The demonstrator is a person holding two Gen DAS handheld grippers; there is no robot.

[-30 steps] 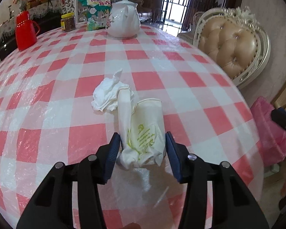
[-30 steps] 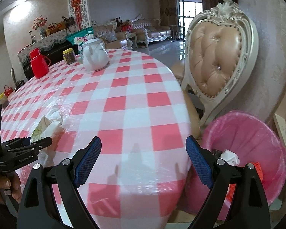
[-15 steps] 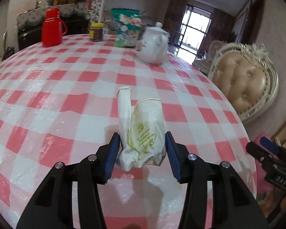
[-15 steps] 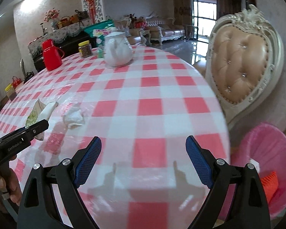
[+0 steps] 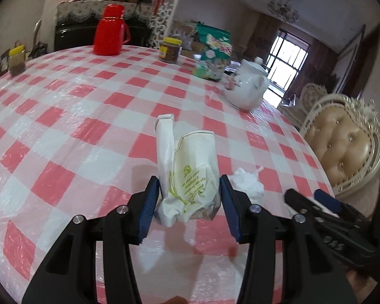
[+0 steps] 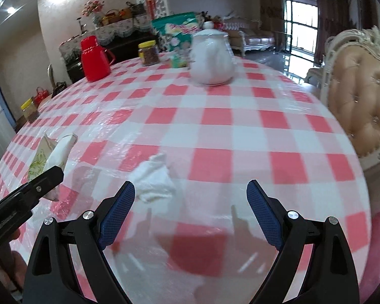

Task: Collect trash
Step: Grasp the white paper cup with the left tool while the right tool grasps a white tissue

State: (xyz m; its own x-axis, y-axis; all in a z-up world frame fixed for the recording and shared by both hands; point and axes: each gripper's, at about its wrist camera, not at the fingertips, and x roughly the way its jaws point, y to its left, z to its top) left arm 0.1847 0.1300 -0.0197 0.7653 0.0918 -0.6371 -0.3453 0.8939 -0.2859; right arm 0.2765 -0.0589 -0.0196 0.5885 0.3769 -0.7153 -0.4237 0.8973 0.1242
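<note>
Item: paper bag [image 5: 190,177], centre frame, clamped in my left gripper [image 5: 187,202]. Right gripper [image 6: 190,217] wide, empty. Crumpled tissue [image 6: 154,179] lower left: next pickup, probably needs leftward shift.

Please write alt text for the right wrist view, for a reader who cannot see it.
The right gripper, jaws wide open and empty, hangs over a red-and-white checked tablecloth, near a crumpled white tissue. At left, the left gripper holds a white paper bag; a white teapot stands farther back.
</note>
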